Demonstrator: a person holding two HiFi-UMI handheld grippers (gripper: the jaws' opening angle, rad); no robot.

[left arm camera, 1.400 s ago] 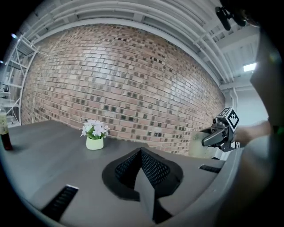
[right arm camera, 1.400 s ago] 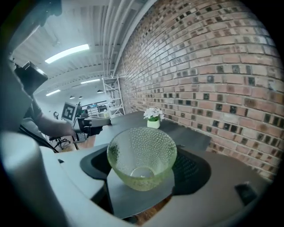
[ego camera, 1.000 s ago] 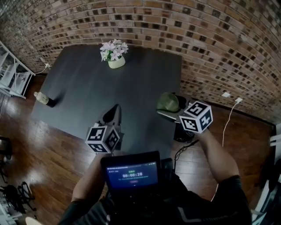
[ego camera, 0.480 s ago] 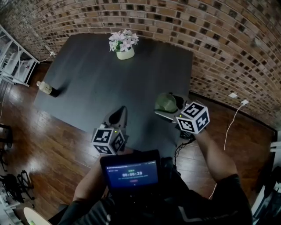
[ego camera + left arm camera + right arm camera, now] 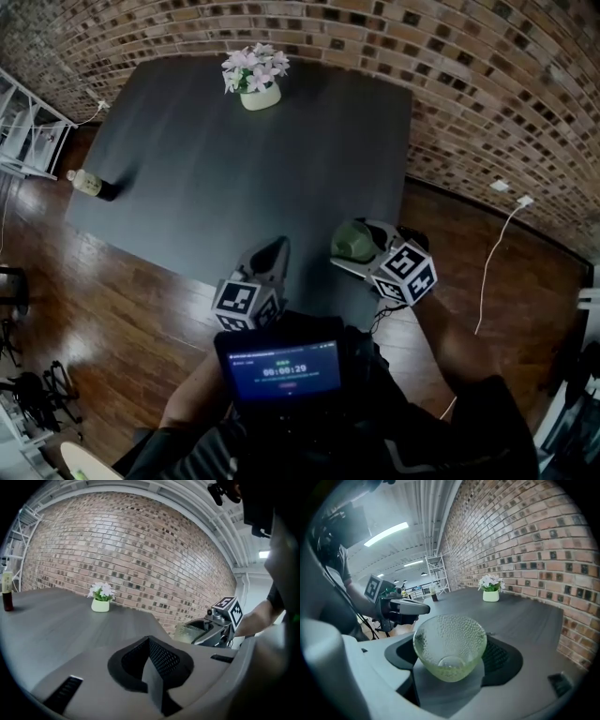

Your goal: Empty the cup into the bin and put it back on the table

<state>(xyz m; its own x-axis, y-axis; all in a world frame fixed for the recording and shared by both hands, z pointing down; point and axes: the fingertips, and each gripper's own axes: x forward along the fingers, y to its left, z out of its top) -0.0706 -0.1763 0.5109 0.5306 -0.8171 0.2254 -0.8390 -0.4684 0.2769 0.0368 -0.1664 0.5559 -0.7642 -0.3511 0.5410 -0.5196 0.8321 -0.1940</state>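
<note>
A green dimpled glass cup [image 5: 450, 644] sits between the jaws of my right gripper [image 5: 452, 667], which is shut on it; the cup looks empty and is upright. In the head view the cup [image 5: 352, 236] and right gripper [image 5: 358, 247] hang over the front right corner of the dark table [image 5: 234, 169]. My left gripper [image 5: 277, 244] is over the table's front edge, a short way left of the cup, jaws shut with nothing held. The left gripper view shows its closed jaws [image 5: 150, 641] and the cup [image 5: 190, 631] off to the right.
A white pot of flowers [image 5: 253, 82] stands at the table's far edge. A small bottle [image 5: 89, 184] stands at its left edge. A white rack [image 5: 23, 141] is at the far left, a brick wall behind, and a white cable [image 5: 487, 262] lies on the wooden floor.
Both grippers have come down and nearer to me. The right one still holds the cup, now low over the table's front right corner. The left one has shifted right.
</note>
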